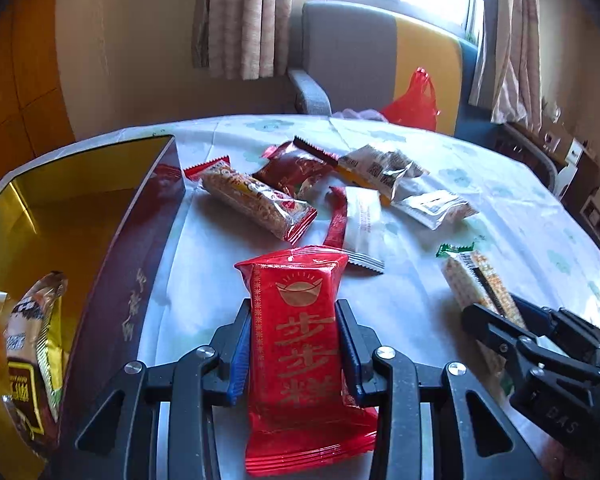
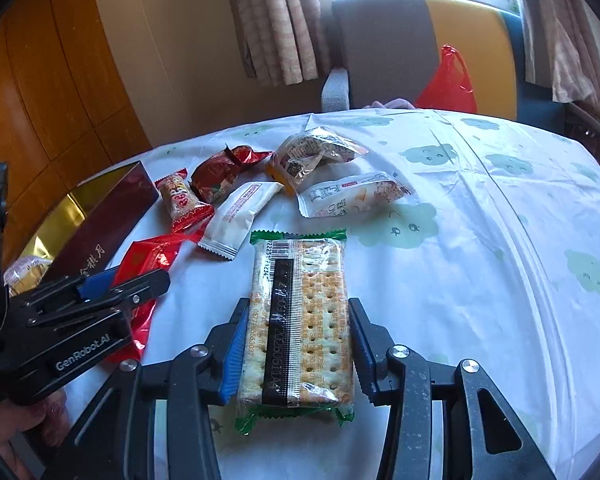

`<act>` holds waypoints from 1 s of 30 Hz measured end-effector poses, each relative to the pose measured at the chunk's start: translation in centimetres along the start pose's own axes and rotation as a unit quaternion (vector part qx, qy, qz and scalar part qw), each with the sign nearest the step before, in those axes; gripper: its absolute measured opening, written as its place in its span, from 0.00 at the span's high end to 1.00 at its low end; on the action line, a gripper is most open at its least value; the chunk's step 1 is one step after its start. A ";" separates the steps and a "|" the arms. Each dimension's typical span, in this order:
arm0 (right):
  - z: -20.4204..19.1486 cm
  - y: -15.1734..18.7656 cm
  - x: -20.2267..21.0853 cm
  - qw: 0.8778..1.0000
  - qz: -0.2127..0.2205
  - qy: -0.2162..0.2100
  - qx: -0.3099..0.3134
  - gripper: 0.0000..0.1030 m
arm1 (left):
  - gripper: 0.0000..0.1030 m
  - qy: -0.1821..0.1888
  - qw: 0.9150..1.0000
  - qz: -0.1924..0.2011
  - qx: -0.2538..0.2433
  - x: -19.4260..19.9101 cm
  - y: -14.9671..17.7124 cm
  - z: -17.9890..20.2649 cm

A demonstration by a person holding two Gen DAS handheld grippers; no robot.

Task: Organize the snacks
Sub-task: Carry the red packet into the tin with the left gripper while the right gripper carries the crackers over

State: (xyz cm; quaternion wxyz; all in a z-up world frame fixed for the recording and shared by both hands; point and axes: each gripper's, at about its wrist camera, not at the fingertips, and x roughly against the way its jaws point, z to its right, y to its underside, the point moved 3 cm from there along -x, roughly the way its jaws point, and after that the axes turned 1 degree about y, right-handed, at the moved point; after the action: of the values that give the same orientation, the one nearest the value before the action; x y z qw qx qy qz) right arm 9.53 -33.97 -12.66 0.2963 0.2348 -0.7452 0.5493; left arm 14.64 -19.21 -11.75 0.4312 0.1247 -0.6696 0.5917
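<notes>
Cloud-print tablecloth [image 2: 480, 216] covers the table, with a chair and curtains behind. Left gripper [image 1: 296, 344] is clamped on a red snack pack [image 1: 296, 344] (gold lettering), just right of the dark red gift box [image 1: 140, 264]. Right gripper [image 2: 298, 344] pinches the cracker pack [image 2: 300, 312] by its sides. More snacks sit scattered farther back, like a white packet [image 2: 240, 212].
</notes>
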 end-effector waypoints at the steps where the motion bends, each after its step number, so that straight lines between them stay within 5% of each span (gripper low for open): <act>1: 0.1 0.1 0.1 1.000 0.002 0.001 -0.004 0.55 | 0.62 0.002 1.000 0.004 -0.002 0.2 0.1 0.1; 14: -2.8 1.7 1.7 1.000 0.002 -0.013 -0.024 0.55 | 0.62 0.024 0.999 0.033 -0.024 5.5 1.5 0.0; 30: -9.5 0.1 4.4 0.998 0.025 -0.055 0.006 0.55 | 0.62 -0.006 0.996 0.082 0.024 11.8 0.7 -7.5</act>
State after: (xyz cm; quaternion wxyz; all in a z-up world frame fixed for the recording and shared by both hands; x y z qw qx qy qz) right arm 8.01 -24.96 -7.56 0.2398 0.2480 -0.7628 0.5470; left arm 10.31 -8.26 -4.21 0.3743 0.0832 -0.6661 0.6398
